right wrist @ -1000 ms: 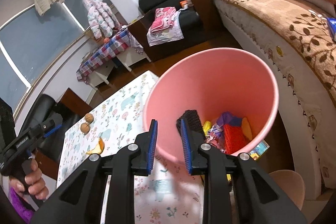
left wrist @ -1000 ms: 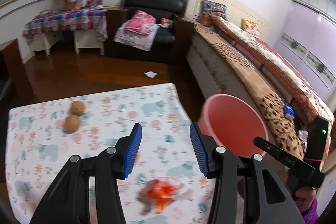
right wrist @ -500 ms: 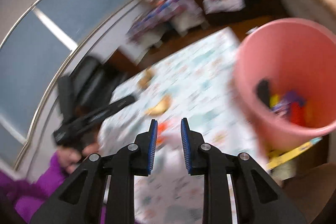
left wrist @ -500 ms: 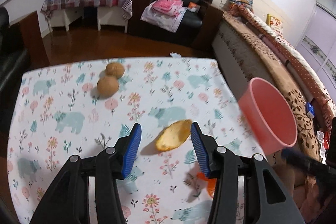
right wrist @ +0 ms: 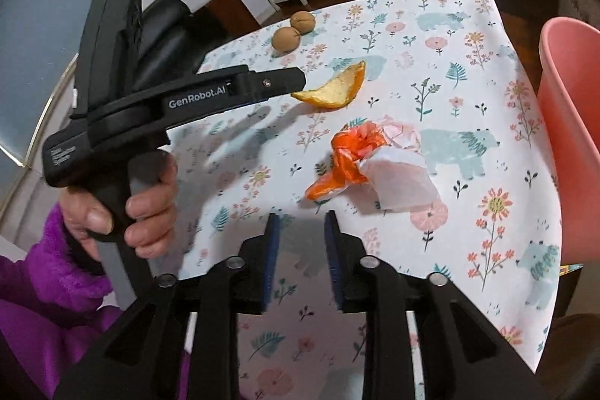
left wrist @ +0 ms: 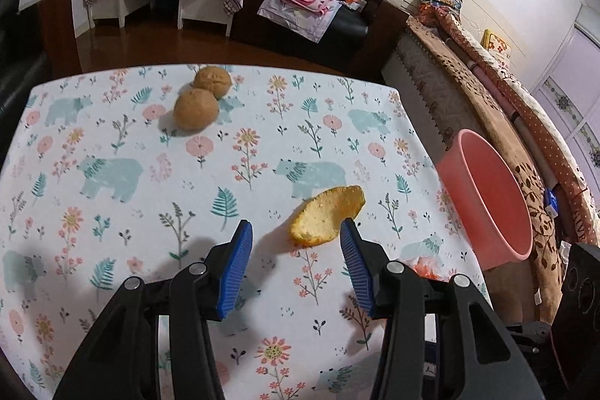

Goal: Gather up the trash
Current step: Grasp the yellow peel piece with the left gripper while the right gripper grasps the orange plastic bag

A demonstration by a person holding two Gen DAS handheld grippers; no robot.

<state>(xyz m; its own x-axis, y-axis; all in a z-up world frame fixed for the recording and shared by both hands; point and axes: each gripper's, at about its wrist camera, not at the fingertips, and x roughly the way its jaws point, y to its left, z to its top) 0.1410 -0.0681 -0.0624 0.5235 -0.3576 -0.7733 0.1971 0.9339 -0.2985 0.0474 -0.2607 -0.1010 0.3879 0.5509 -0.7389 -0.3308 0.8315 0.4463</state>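
Your left gripper [left wrist: 296, 235] gapes empty before the orange peel [left wrist: 327, 215]; right gripper [right wrist: 301, 225], just been opening, empty near orange wrapper [right wrist: 347, 156].

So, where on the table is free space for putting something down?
Free: the stretch between the two brown balls and the orange peel, and the table's near left side. Crowded: the right edge, around the orange wrapper beside the pink bucket.
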